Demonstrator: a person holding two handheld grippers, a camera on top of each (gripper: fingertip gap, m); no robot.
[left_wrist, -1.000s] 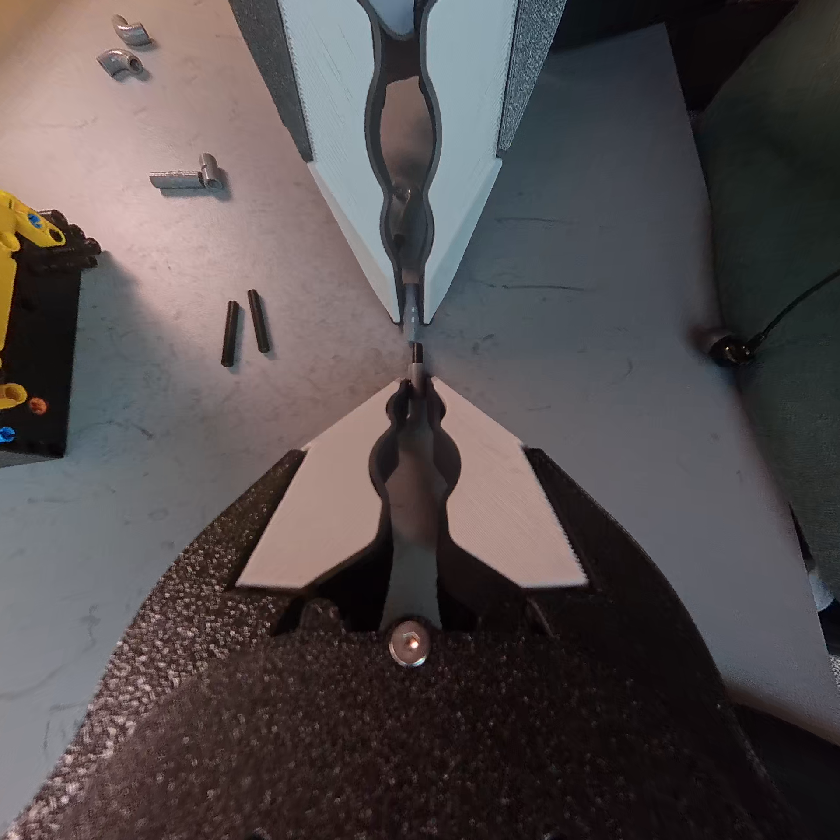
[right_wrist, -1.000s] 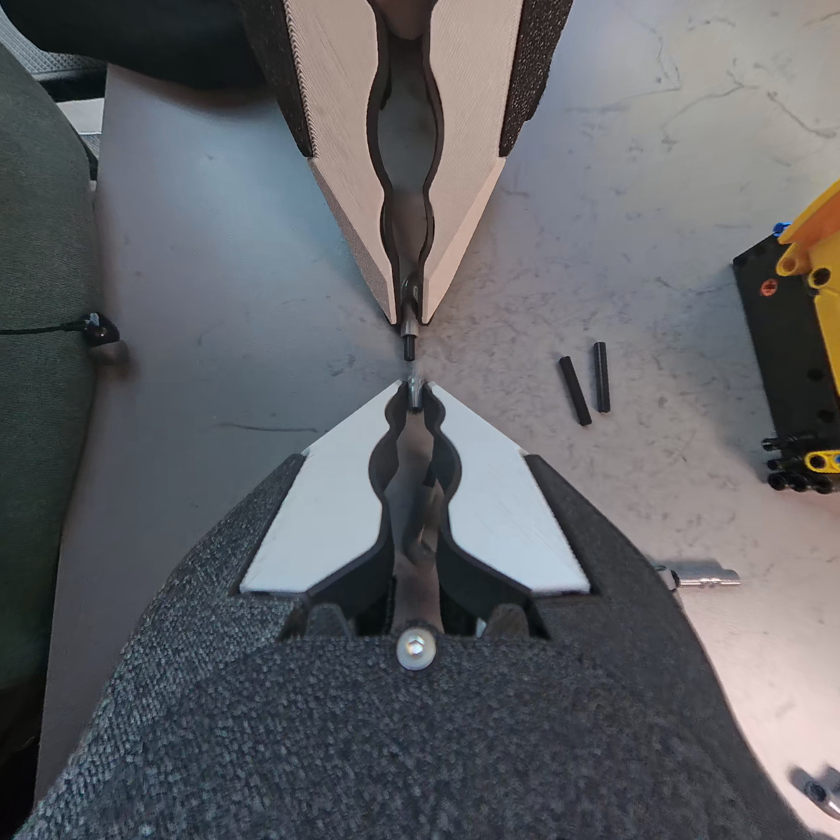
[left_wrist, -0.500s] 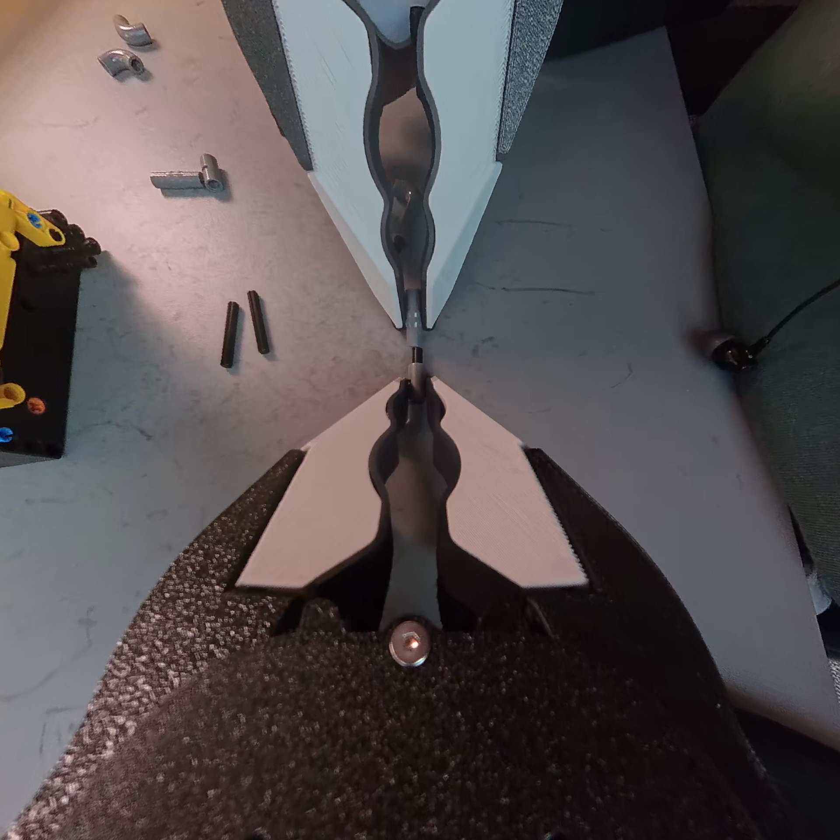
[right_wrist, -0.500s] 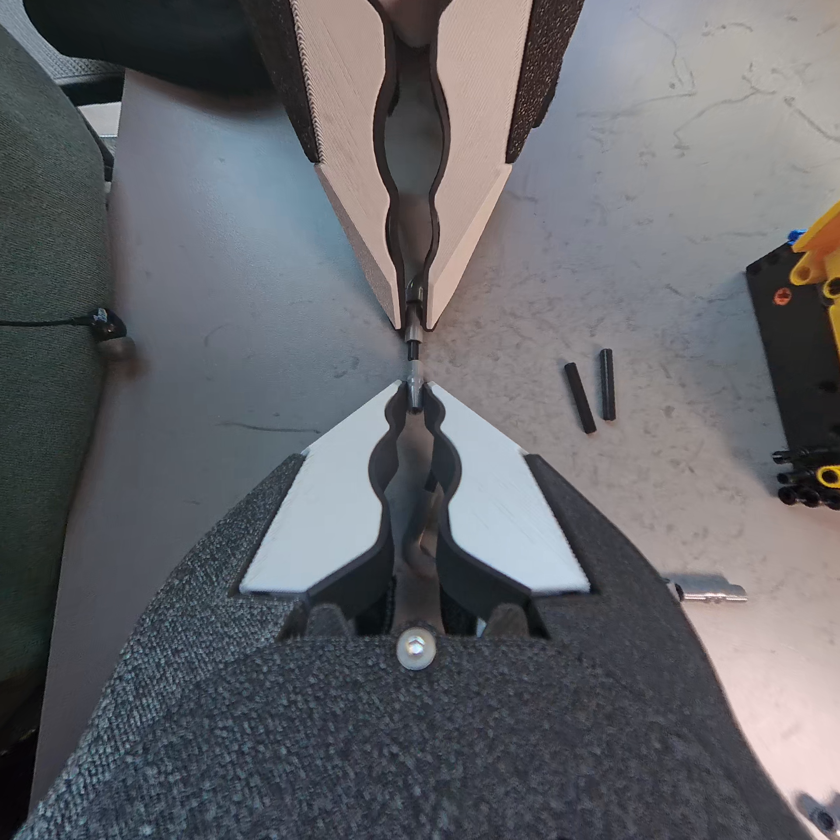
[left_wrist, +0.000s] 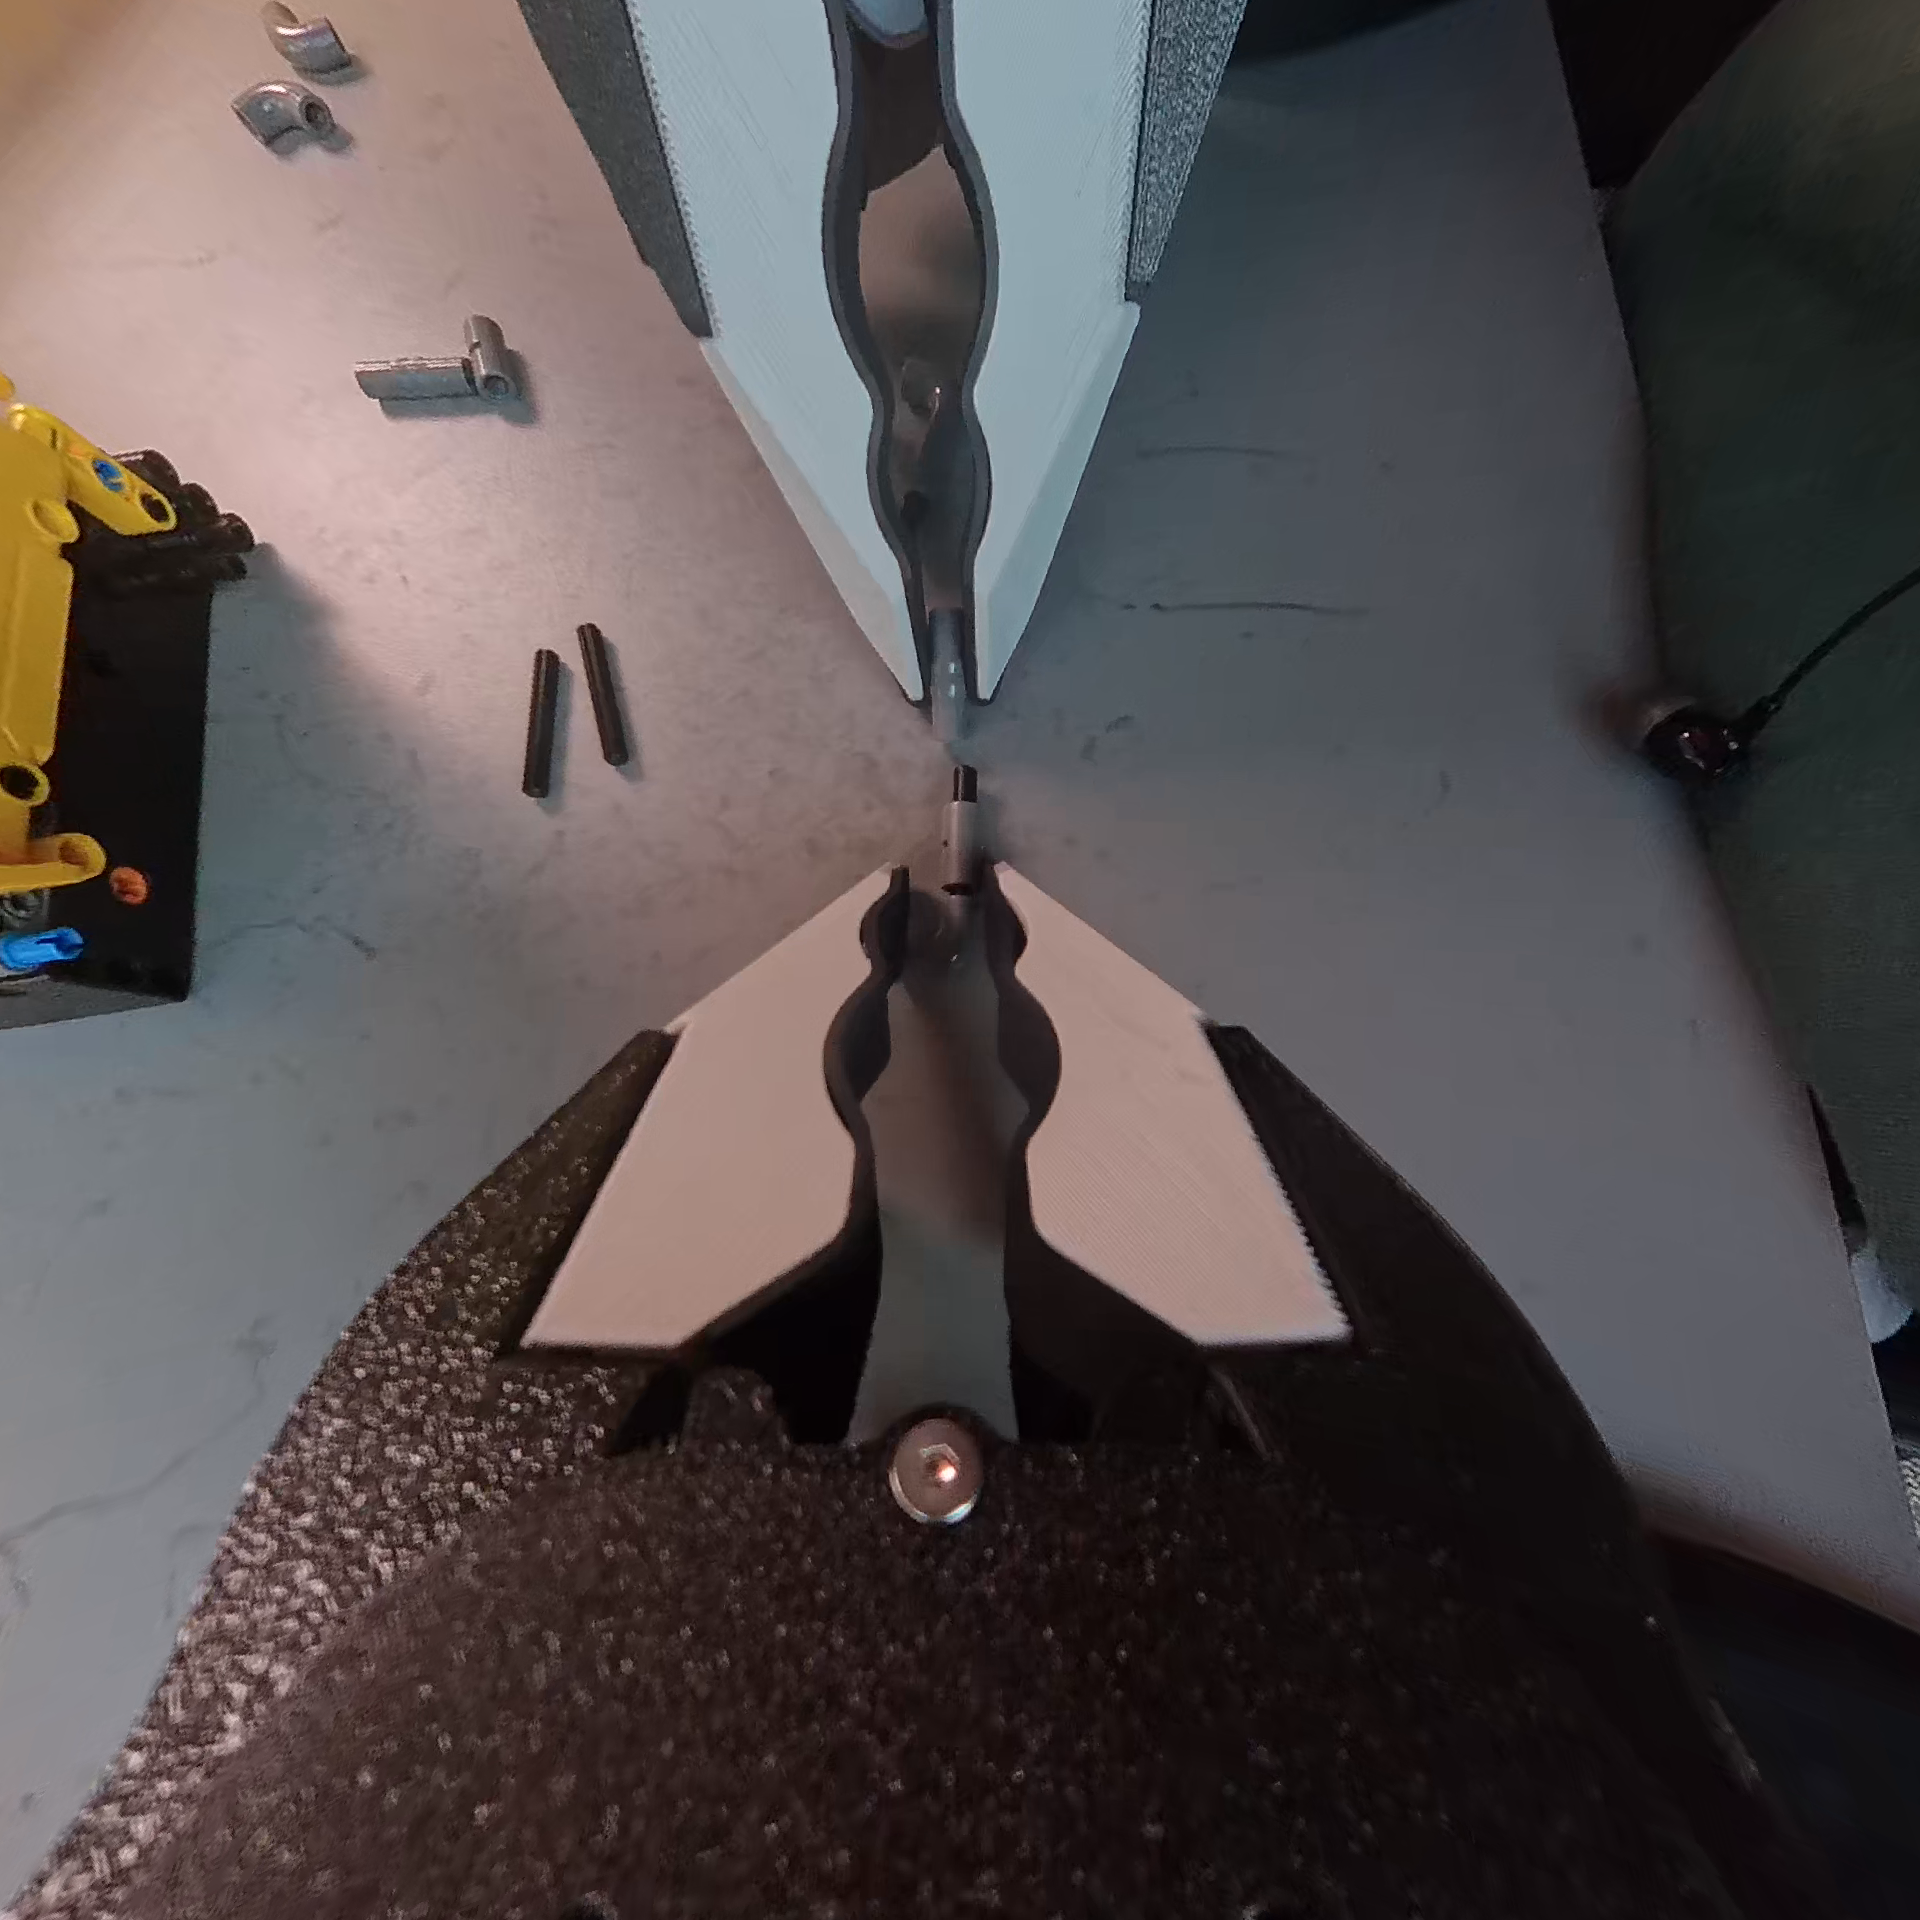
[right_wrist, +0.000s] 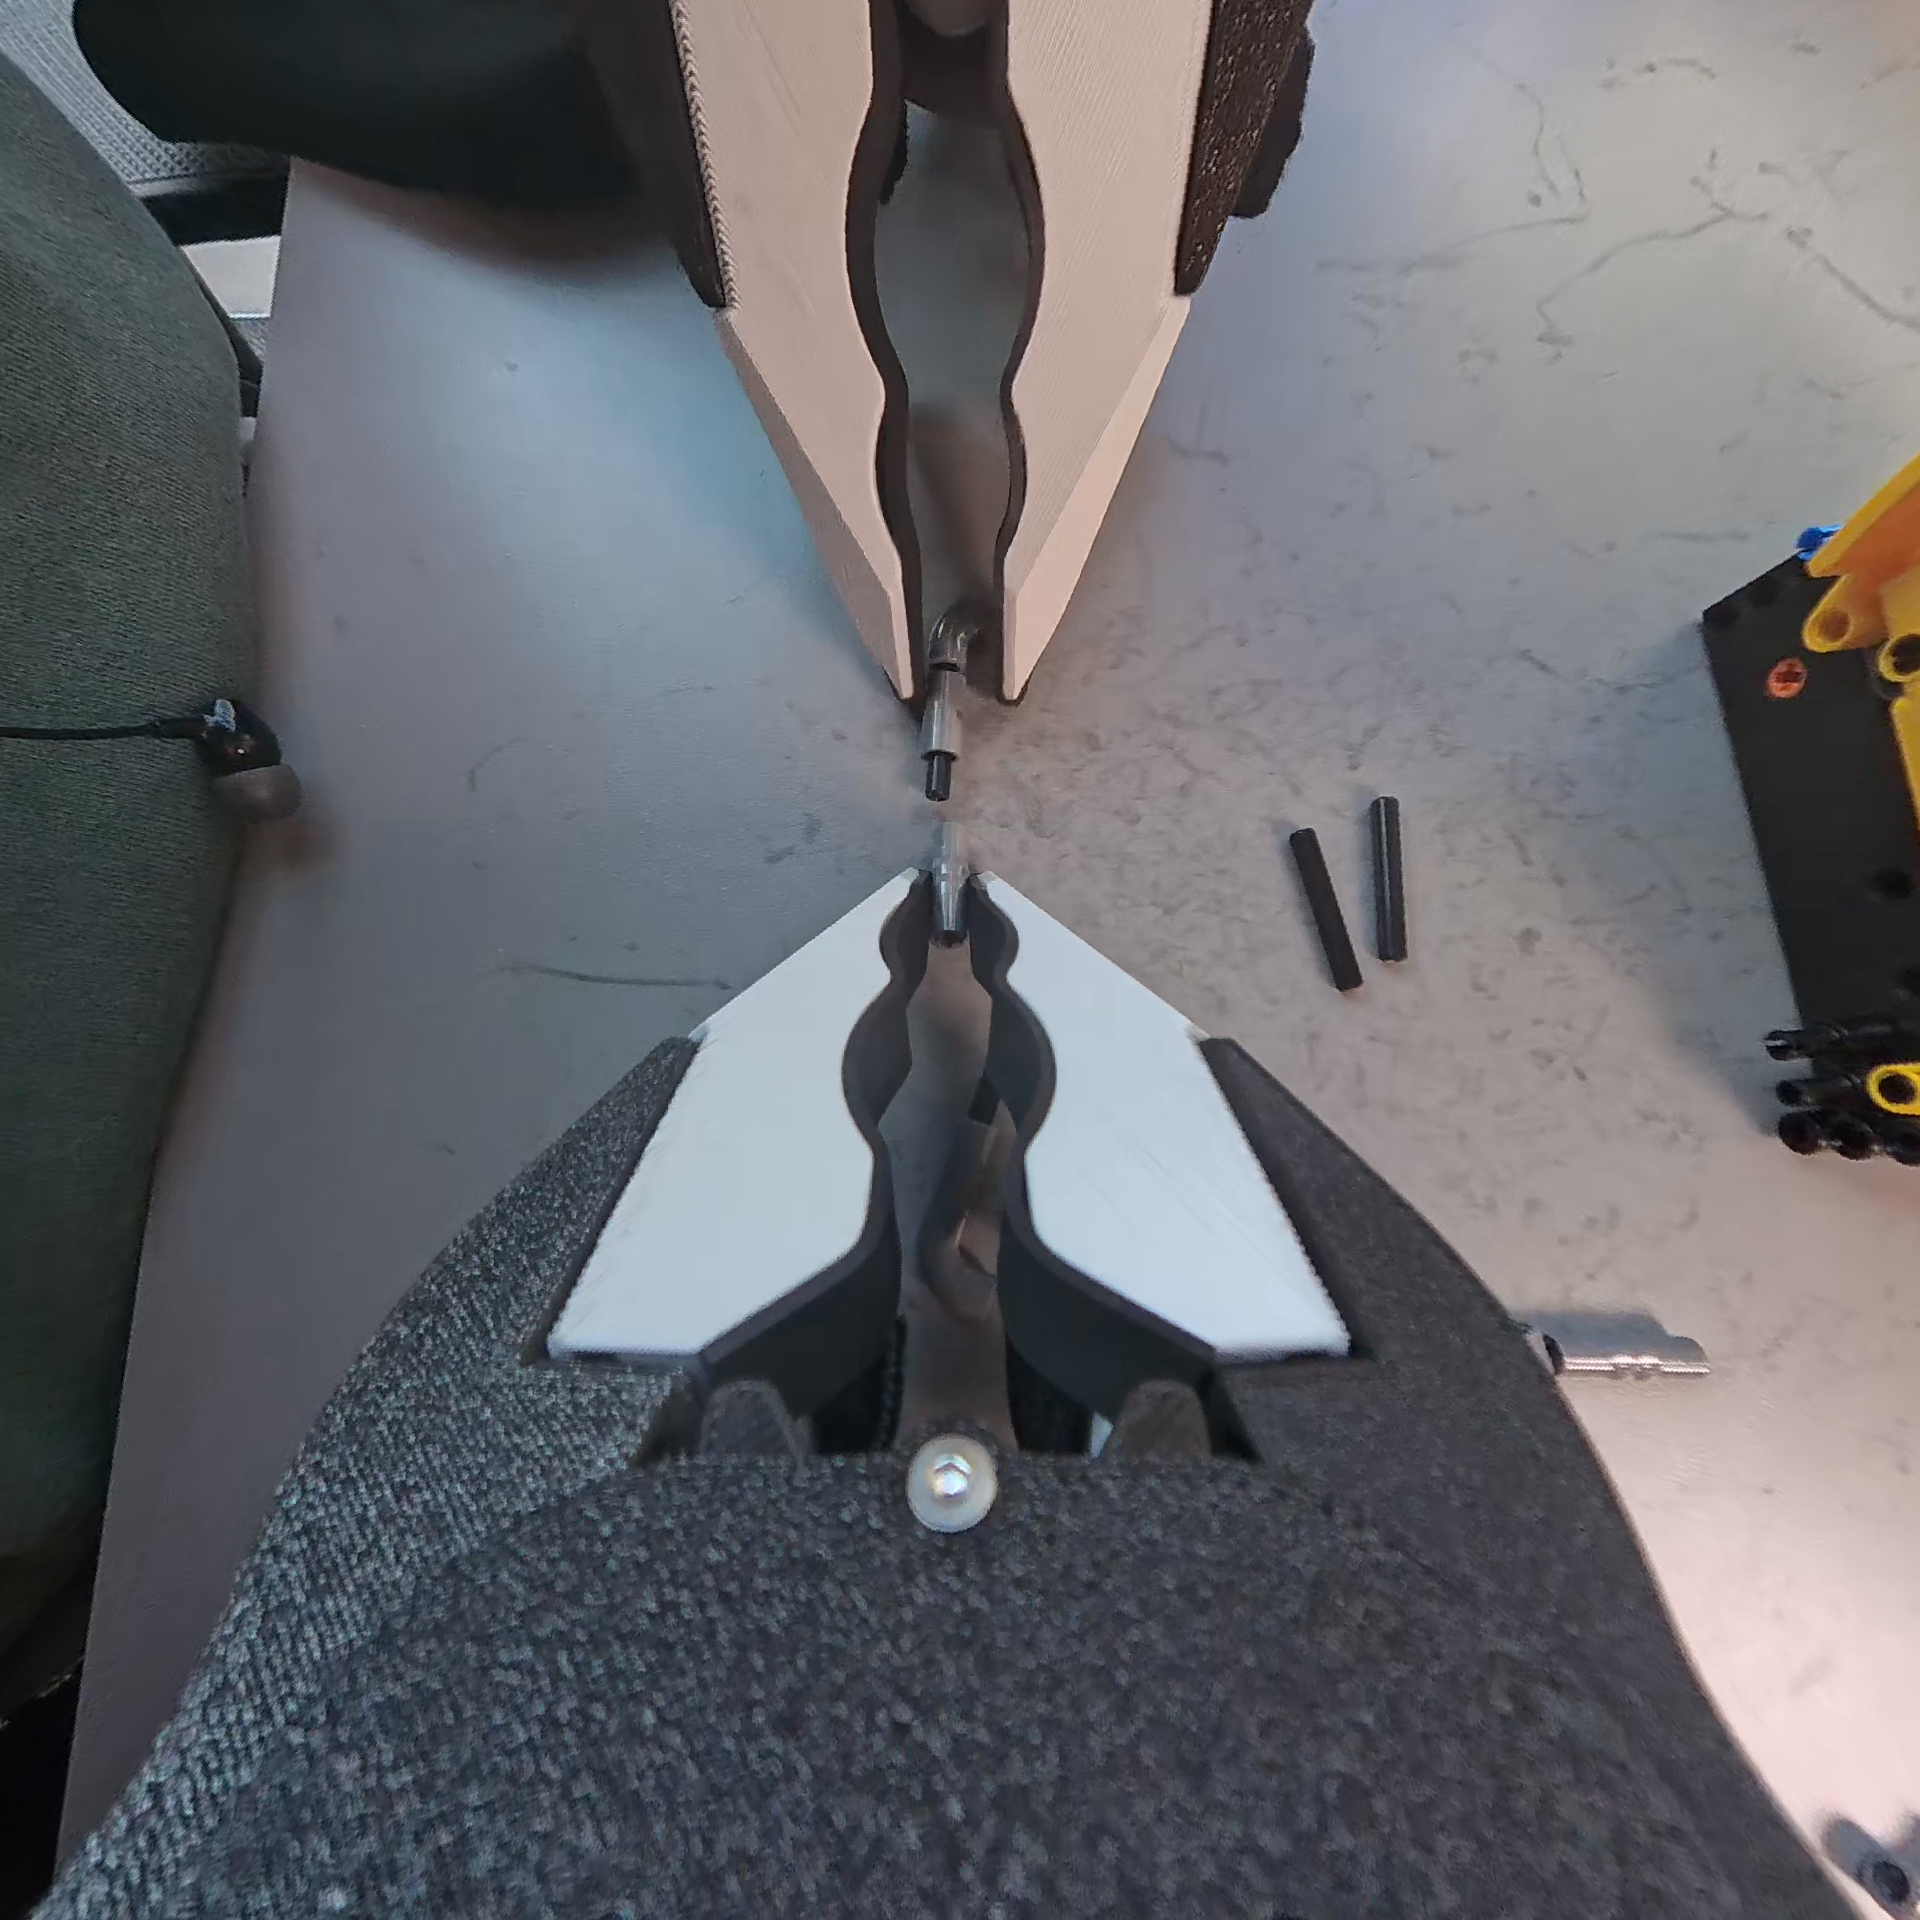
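Grey sleeve with black pin pinched in left tongs, right tongs pinching grey tube, tips facing, apart, above worktop, two black rods beside.

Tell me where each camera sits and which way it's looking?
Left wrist view: rides on the left gripper, looking along its jaws at the right gripper, both shut on small grey connectors; its own speckled black body shows below.
Right wrist view: rides on the right gripper, facing the left gripper; its own grey body shows below.
Both share the grey table, two black pins and the yellow-and-black brick model.
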